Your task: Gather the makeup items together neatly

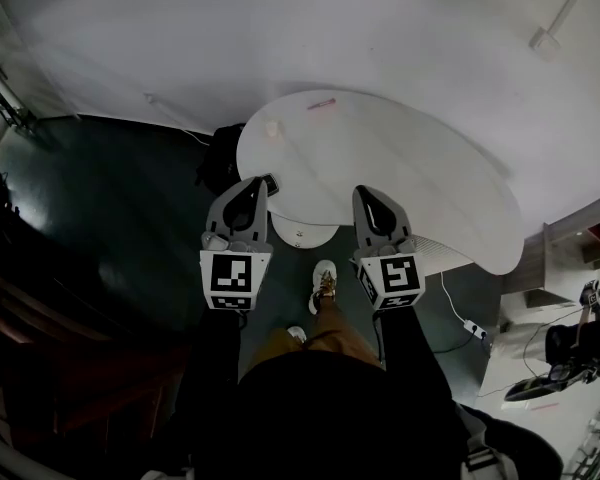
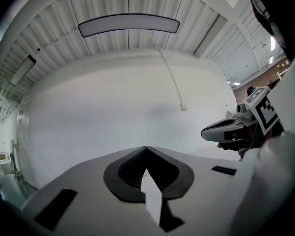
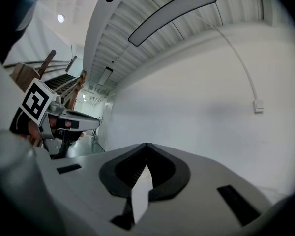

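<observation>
Two small things sit on the far part of the round white table [image 1: 410, 168]. One is a slim pink item [image 1: 322, 103] right at the far rim, its long axis lying crosswise to the grippers. The other is a small pale item [image 1: 271, 128], a little nearer and off to the left. Both are too small to name more closely, but they look like the makeup to be gathered.

Out from there, both items lie straight ahead of the grippers and well apart from them, across bare tabletop. The pale one lines up with the left gripper [image 1: 258, 182], which is the nearer to it. The pink one lies ahead between the two grippers, so either could take it.

Now the fingers. The left gripper's jaws are pressed together tip to tip with nothing between them. The right gripper [image 1: 365, 192] matches it: jaws closed, empty, touching nothing. Both hover level over the near table edge, so I'd say each has to open before any pickup.
</observation>
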`<move>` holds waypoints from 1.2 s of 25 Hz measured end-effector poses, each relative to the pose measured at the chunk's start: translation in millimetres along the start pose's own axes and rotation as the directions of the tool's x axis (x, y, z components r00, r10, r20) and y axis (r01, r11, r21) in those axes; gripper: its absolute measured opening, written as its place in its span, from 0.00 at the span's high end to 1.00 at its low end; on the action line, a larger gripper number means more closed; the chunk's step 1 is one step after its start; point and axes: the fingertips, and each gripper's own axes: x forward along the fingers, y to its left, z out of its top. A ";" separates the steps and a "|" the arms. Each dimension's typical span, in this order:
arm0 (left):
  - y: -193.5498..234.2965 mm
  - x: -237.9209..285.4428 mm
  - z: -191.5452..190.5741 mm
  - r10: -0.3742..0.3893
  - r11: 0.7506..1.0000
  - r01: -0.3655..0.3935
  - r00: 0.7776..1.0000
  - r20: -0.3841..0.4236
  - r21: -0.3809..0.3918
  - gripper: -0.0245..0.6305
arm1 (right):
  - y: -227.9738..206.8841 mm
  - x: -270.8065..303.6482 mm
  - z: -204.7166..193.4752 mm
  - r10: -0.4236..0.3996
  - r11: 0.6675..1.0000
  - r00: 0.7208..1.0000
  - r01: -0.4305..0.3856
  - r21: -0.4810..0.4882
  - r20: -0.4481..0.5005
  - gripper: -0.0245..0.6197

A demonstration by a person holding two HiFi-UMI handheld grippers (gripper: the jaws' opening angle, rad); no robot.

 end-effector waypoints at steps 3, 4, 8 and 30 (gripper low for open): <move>3.6 14.1 -2.3 -0.001 1.000 0.001 1.000 -0.008 0.017 0.94 | -8.2 14.7 -2.0 0.002 1.000 1.000 -0.002 0.017 0.011 0.92; 4.6 19.2 -3.4 -0.001 1.000 0.001 1.000 -0.012 0.023 0.94 | -11.6 20.7 -3.2 0.003 1.000 1.000 -0.003 0.025 0.013 0.92; 13.6 41.4 -10.2 0.007 0.999 -0.006 0.999 -0.032 0.033 0.94 | -21.2 48.2 -6.8 0.019 0.999 1.000 -0.020 0.044 0.021 0.92; 61.9 187.0 -24.2 0.130 0.990 -0.126 0.988 -0.078 0.059 0.94 | -108.1 203.2 -9.2 0.152 0.985 0.986 -0.157 0.069 0.070 0.92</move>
